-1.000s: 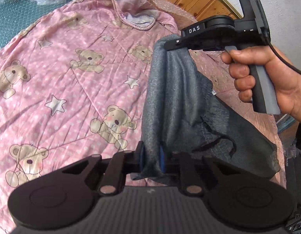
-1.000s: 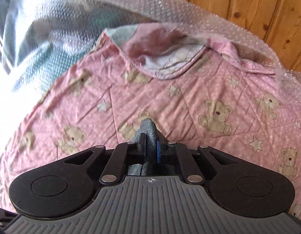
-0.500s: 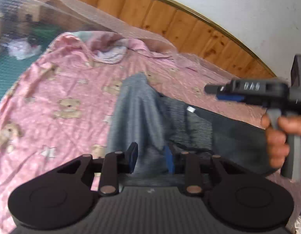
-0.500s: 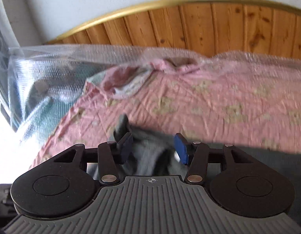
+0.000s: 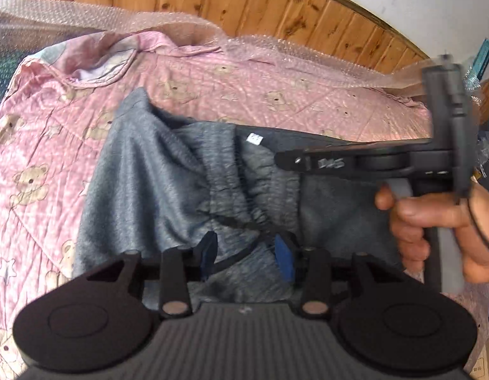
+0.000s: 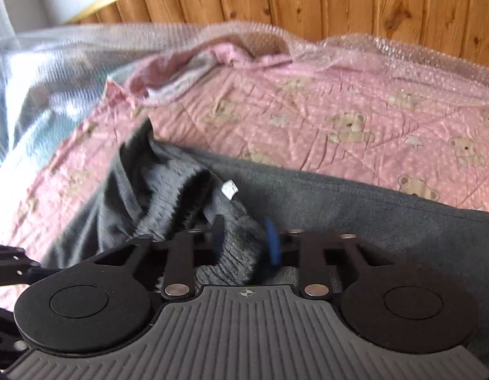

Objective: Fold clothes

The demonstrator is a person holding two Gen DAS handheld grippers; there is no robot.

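— Can you make out where the trousers (image 6: 371, 221) end?

— No. Right of the right gripper (image 6: 244, 240) they run off the edge, and its body hides the cloth just below its fingers.

— And the left gripper (image 5: 246, 255)?

— Its body likewise covers the near hem. There's a dark cord (image 5: 241, 253) between the fingers, but where it goes is hidden.

— That white tag (image 5: 255, 139) ahead?

— Too small to read.

— The hand (image 5: 441, 231) to the right?

— Cut off at the wrist, and the gripper it holds is blurred.
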